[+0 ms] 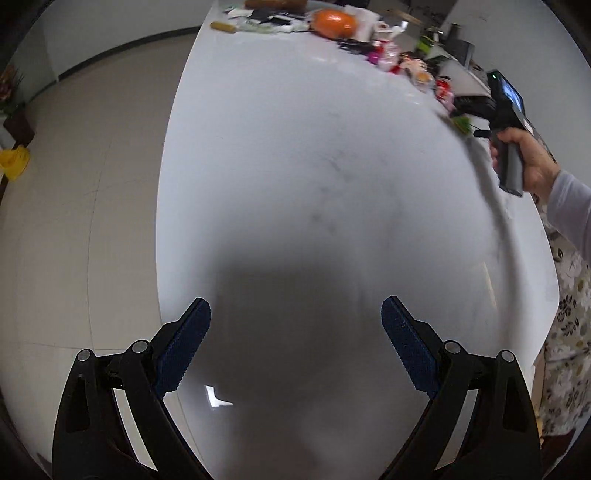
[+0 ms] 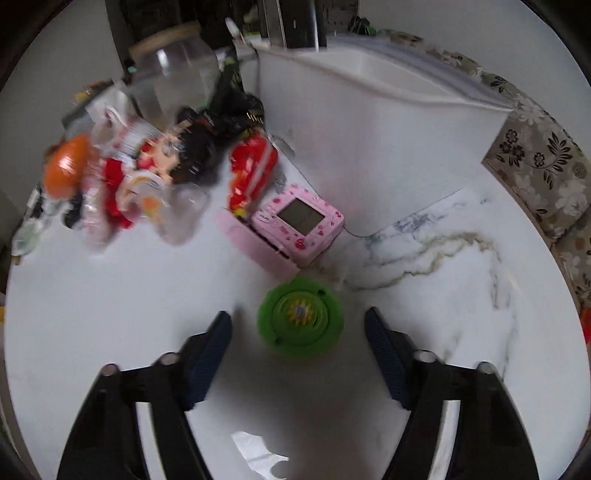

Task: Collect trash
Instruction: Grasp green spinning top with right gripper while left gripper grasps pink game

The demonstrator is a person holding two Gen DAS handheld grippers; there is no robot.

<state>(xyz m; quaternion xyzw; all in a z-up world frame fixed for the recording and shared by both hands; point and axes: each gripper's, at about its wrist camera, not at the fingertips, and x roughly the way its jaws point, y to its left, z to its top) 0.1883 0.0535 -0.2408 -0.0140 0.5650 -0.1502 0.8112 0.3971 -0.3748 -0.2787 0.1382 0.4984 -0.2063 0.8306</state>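
Note:
In the right wrist view my right gripper (image 2: 298, 318) is open and empty just above the white marble table (image 2: 443, 295). A round green toy (image 2: 300, 318) lies between its fingertips, not gripped. Beyond it lie a pink toy device (image 2: 299, 219), a red wrapper (image 2: 251, 170) and a blurred pile of wrappers and a doll (image 2: 147, 166). A white bin (image 2: 369, 122) stands behind. In the left wrist view my left gripper (image 1: 295, 314) is open and empty over bare table (image 1: 295, 166). The right gripper's handle (image 1: 506, 122) shows at far right.
A clear jar (image 2: 173, 70) stands at the back left in the right wrist view. In the left wrist view, clutter with an orange ball (image 1: 334, 23) lines the table's far edge. The floor (image 1: 92, 203) lies to the left. A floral-clothed person (image 1: 569, 314) stands at the right.

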